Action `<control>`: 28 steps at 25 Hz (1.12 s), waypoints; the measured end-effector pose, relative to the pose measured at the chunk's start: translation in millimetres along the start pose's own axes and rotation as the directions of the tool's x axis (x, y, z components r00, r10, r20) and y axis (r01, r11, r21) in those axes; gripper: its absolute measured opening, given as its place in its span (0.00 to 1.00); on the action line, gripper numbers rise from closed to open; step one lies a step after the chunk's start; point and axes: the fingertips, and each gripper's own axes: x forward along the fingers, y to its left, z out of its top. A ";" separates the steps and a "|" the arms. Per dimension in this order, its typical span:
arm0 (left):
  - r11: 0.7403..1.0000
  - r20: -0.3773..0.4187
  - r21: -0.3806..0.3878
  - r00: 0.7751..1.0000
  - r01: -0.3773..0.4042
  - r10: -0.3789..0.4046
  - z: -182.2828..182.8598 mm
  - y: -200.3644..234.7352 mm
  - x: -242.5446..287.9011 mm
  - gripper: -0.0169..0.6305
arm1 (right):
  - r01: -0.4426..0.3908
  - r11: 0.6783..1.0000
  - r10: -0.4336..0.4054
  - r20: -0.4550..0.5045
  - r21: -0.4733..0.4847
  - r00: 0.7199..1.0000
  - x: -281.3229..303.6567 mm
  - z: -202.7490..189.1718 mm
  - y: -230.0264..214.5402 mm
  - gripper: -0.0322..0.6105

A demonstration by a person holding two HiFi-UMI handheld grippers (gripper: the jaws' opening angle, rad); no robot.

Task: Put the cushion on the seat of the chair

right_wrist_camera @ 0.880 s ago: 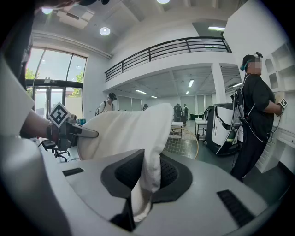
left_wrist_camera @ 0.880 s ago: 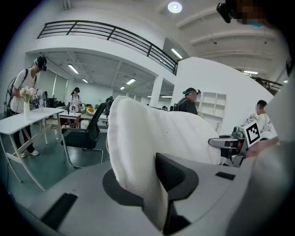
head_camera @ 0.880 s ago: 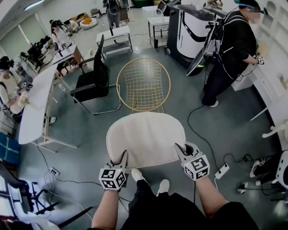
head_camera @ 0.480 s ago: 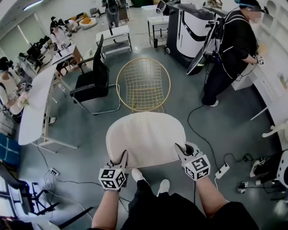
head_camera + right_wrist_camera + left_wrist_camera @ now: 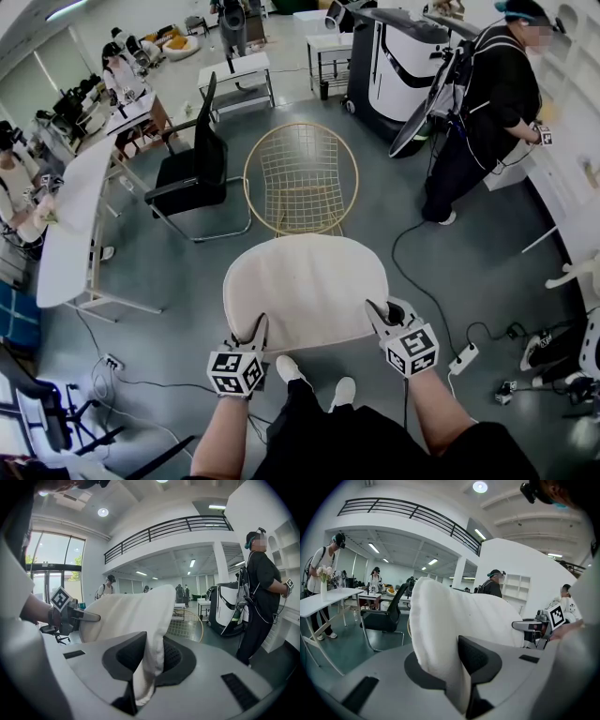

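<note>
Cushion (image 5: 305, 289) hangs in the air just short of the wire chair (image 5: 300, 178), on my side of it, with its wide axis running across between my two grippers.

In the head view, the left gripper (image 5: 255, 330) has the cushion's near-left edge and the right gripper (image 5: 379, 317) its near-right edge. Both sit about equally far from the chair, so I judge the coming move to be a straight carry forward and down onto the seat. The chair's round shell holds nothing. A black office chair (image 5: 192, 173) stands just left of it.

In the left gripper view, the jaws are clamped on a fold of the cushion's edge, and the rest rises ahead of them.

In the right gripper view, those jaws likewise pinch the cushion's hem. The chair shows beyond the cushion, ahead and slightly right.
</note>
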 end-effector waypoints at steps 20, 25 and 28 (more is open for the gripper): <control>0.998 0.008 0.002 0.998 0.056 -0.056 50.7 97.6 37.3 0.17 | 0.067 0.998 -0.067 -0.001 0.010 0.998 95.7 47.5 18.1 0.15; 0.997 0.019 0.013 0.996 0.081 -0.082 60.1 123.5 41.0 0.17 | 0.093 0.996 -0.093 0.007 0.006 0.996 116.5 57.1 29.6 0.15; 0.995 0.023 0.023 0.995 0.094 -0.095 66.1 138.2 43.2 0.17 | 0.105 0.994 -0.105 0.016 0.005 0.994 128.1 62.1 35.7 0.15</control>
